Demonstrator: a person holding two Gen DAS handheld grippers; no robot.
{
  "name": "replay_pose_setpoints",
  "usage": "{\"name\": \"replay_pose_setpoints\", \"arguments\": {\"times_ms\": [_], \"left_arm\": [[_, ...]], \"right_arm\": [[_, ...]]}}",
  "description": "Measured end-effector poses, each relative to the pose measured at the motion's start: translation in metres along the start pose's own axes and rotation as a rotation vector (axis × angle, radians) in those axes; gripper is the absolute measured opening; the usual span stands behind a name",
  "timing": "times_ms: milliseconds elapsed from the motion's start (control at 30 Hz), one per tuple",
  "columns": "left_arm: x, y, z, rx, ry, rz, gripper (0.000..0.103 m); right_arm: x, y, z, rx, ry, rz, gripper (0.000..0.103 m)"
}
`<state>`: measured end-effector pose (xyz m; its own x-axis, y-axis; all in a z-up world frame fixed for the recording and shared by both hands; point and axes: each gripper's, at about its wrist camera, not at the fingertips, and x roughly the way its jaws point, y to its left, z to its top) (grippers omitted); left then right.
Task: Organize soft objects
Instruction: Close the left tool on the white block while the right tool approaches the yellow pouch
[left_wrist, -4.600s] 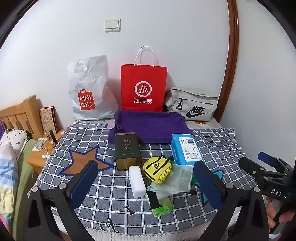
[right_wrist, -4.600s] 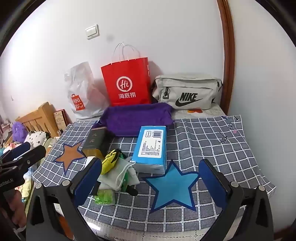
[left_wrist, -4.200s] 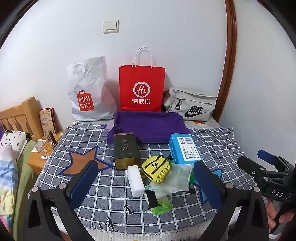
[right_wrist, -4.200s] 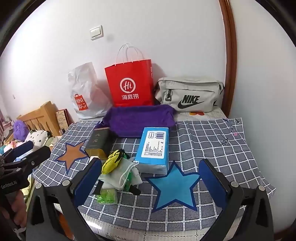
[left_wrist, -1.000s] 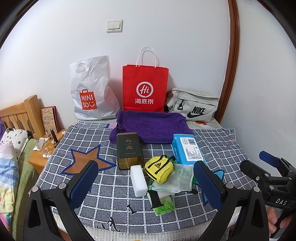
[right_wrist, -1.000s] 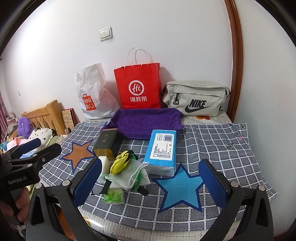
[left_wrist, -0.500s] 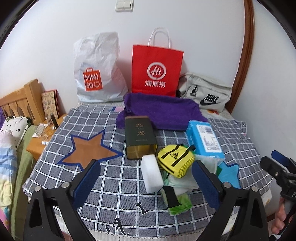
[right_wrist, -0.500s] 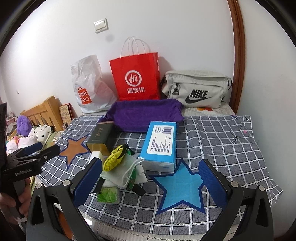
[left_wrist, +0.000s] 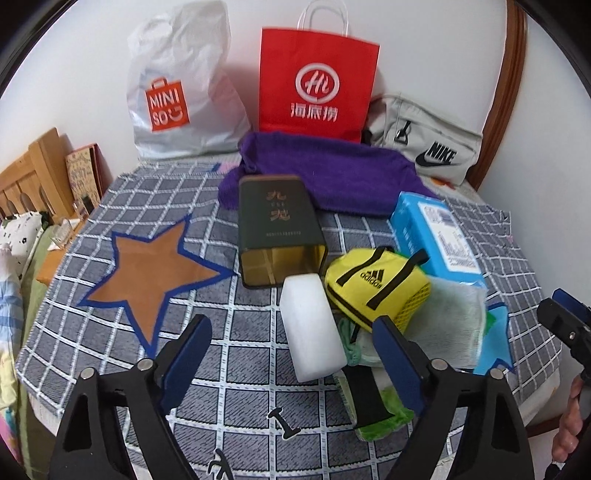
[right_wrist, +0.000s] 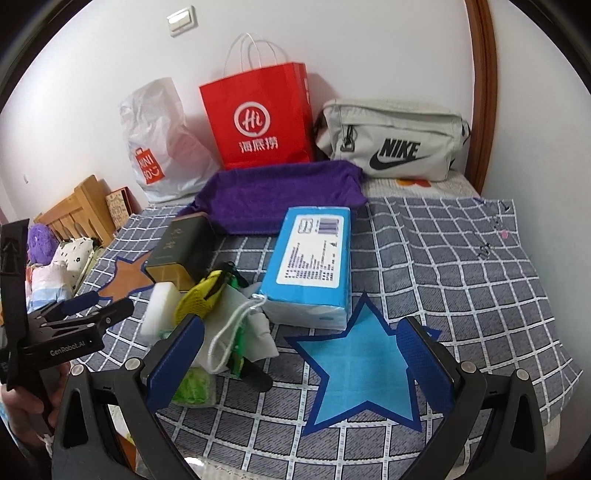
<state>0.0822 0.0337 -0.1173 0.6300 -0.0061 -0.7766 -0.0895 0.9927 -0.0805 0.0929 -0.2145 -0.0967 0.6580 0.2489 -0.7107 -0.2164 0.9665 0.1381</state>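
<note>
Left wrist view: left gripper fingers closing, bracketing white sponge, not touching.

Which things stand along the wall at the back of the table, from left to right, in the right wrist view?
White plastic Miniso bag → red paper bag → grey Nike bag.

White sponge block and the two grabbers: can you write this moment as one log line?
left gripper: closing, nothing gripped | target guess: white rectangular sponge block, between its fingers, untouched | right gripper: open, empty, above blue fabric star
</note>
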Motion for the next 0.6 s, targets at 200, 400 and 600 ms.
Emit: {"name": "replay_pose_setpoints", "arguments": {"times_ms": [200,400,600], "left_arm": [[0.025,-0.001,0.000,0.000,0.047,-0.010,0.075],[0.043,-0.006,0.001,0.003,0.086,-0.012,0.075],[0.063,-0.005,0.001,-0.008,0.131,-0.023,0.049]], "right_arm": [[0.018,-0.008,0.001,0.019,0.026,0.003,0.102],[0.026,-0.011,0.002,0.017,0.033,0.020,0.102],[0.031,-0.006,0.003,0.000,0.035,0.063,0.102]]}}
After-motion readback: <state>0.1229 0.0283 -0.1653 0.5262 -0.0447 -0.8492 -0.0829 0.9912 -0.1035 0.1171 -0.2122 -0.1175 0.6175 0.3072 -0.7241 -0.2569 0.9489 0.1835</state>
